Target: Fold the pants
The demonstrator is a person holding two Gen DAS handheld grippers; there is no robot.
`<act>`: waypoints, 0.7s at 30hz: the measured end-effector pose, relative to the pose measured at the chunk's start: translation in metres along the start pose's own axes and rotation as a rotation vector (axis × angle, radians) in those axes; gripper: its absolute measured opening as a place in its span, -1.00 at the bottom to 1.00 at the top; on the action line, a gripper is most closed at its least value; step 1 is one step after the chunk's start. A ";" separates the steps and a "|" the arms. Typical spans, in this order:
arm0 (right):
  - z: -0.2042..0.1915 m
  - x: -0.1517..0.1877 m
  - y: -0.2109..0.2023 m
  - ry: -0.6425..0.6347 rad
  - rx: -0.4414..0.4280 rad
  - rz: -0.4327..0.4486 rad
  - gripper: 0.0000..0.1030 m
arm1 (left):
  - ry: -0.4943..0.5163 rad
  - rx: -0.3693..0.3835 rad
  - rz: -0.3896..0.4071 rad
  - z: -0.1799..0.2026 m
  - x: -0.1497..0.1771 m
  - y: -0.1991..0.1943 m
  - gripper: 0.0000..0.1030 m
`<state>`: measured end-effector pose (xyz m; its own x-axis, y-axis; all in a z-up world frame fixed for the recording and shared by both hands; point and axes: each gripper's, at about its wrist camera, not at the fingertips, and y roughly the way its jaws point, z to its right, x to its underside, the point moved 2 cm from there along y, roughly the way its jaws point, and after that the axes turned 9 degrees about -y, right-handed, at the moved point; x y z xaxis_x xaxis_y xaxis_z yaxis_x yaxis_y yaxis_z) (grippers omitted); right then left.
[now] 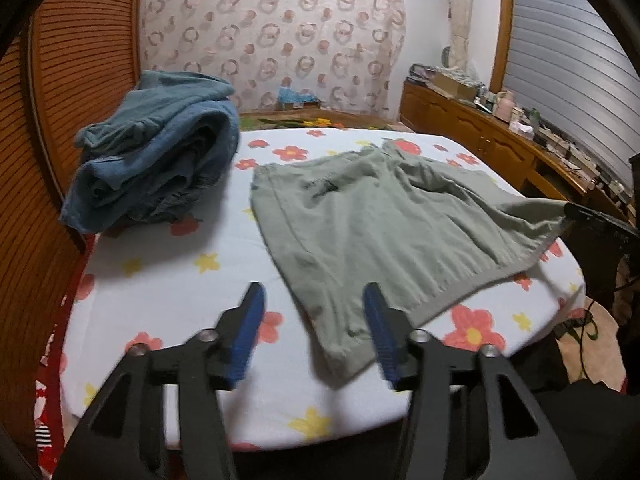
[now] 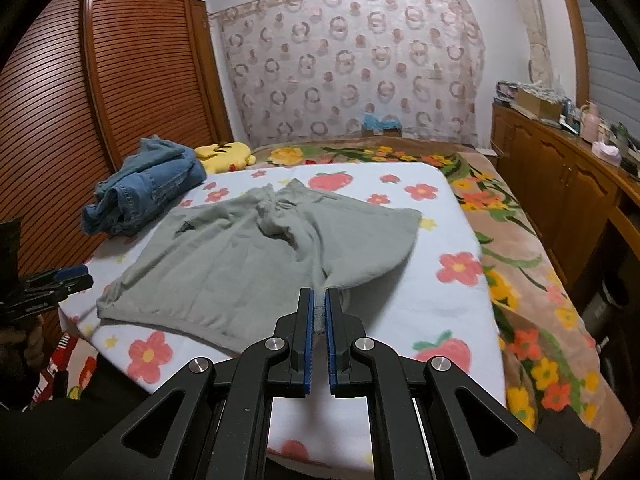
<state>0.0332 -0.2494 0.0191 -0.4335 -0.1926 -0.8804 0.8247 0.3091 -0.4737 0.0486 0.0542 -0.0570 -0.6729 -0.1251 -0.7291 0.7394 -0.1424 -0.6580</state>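
A pair of grey-green shorts (image 1: 372,224) lies spread on the flowered white sheet (image 1: 168,264); it also shows in the right wrist view (image 2: 240,256). My left gripper (image 1: 314,300) is open, its blue pads hovering just above the near corner of the shorts, holding nothing. My right gripper (image 2: 318,300) is shut on the waistband edge of the shorts and lifts it slightly. The right gripper also shows at the right edge of the left wrist view (image 1: 576,212). The left gripper shows at the left edge of the right wrist view (image 2: 76,274).
A heap of blue denim clothes (image 1: 156,164) lies at the sheet's far left, also in the right wrist view (image 2: 148,188). A yellow plush toy (image 2: 228,154) lies behind it. A louvred wooden wardrobe (image 2: 120,80) stands left, a wooden sideboard (image 2: 568,176) right.
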 end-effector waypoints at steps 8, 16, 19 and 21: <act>-0.023 -0.016 0.020 -0.059 -0.080 0.024 -0.89 | -0.017 -0.037 0.017 -0.014 -0.002 0.003 0.56; -0.068 -0.040 0.052 -0.156 -0.212 0.035 -0.89 | -0.039 -0.057 0.046 -0.029 -0.004 -0.004 0.56; -0.084 -0.050 0.069 -0.193 -0.264 0.031 -0.89 | -0.048 -0.067 0.049 -0.035 -0.004 -0.006 0.56; -0.093 -0.053 0.076 -0.209 -0.306 0.026 -0.89 | -0.052 -0.074 0.051 -0.038 -0.004 -0.008 0.56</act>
<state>0.0850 -0.1289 0.0270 -0.3041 -0.3568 -0.8833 0.6743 0.5744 -0.4642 0.0465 0.0933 -0.0562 -0.6329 -0.1813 -0.7527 0.7712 -0.0617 -0.6336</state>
